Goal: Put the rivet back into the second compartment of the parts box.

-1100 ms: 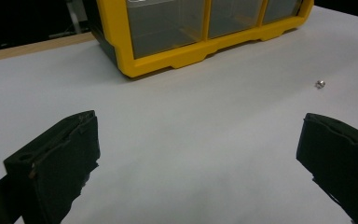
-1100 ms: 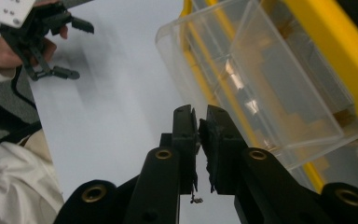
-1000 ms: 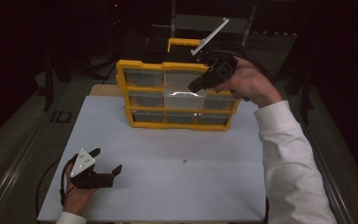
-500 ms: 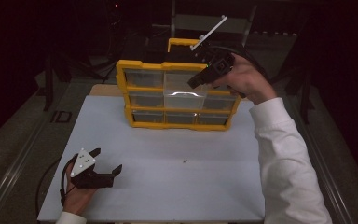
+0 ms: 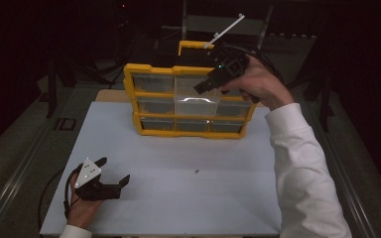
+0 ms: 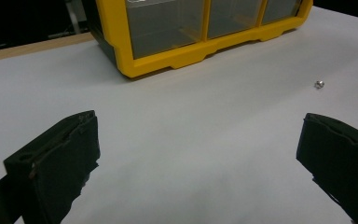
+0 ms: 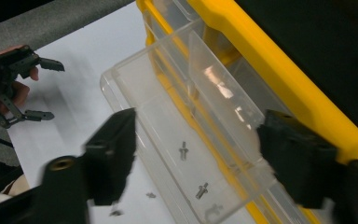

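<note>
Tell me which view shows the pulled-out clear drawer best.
The right gripper view: the clear drawer lies open below the camera, with small screws visible inside. The high view shows it sticking out of the yellow organizer, glare hiding its contents. The left gripper view shows closed drawers.

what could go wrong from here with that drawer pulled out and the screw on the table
The right gripper, whose jaws have just been opening, hangs over the pulled-out clear drawer; a bump could tip it and spill the small screws inside. The loose screw on the white table is tiny and could roll or be missed. The left gripper rests open, apart from it.
</note>
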{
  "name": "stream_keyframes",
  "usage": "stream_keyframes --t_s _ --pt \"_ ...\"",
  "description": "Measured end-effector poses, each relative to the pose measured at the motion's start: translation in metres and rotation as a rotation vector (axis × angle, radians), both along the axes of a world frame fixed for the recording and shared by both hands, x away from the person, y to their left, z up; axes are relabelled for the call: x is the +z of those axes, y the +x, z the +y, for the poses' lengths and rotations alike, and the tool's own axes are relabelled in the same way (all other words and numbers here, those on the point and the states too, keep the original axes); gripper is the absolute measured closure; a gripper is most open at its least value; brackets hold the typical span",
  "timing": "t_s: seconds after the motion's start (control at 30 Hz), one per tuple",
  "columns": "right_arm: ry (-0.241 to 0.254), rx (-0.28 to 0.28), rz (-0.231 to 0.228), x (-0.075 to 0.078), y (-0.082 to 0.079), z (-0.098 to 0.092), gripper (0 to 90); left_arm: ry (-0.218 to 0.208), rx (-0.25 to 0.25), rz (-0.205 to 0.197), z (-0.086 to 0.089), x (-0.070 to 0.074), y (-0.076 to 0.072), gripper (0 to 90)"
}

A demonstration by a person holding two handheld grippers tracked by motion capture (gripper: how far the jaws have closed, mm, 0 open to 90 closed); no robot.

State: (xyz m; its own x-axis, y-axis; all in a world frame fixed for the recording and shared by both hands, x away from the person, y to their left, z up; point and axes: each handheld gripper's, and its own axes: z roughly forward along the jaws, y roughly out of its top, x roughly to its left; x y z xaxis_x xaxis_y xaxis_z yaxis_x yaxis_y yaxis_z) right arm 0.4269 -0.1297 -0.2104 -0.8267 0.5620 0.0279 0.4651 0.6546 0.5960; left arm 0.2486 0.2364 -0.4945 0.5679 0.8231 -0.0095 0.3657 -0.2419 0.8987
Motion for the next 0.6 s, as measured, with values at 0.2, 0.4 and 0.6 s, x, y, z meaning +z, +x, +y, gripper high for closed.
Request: stream_keyframes --t_s 0.2,0.4,0.6 --pt "-0.01 -0.001 0.0 0.0 -0.003 -0.004 19.5 0.002 0.001 0.001 0.0 0.0 0.0 0.2" --pt "-0.03 0.012 -0.004 -0.001 -0.007 -0.006 18.9 0.002 0.001 0.0 0.0 0.0 0.0 0.2" --pt "-0.045 0.009 -0.013 -0.003 -0.011 -0.01 17.1 -0.001 0.001 0.001 0.0 0.0 0.0 0.2"
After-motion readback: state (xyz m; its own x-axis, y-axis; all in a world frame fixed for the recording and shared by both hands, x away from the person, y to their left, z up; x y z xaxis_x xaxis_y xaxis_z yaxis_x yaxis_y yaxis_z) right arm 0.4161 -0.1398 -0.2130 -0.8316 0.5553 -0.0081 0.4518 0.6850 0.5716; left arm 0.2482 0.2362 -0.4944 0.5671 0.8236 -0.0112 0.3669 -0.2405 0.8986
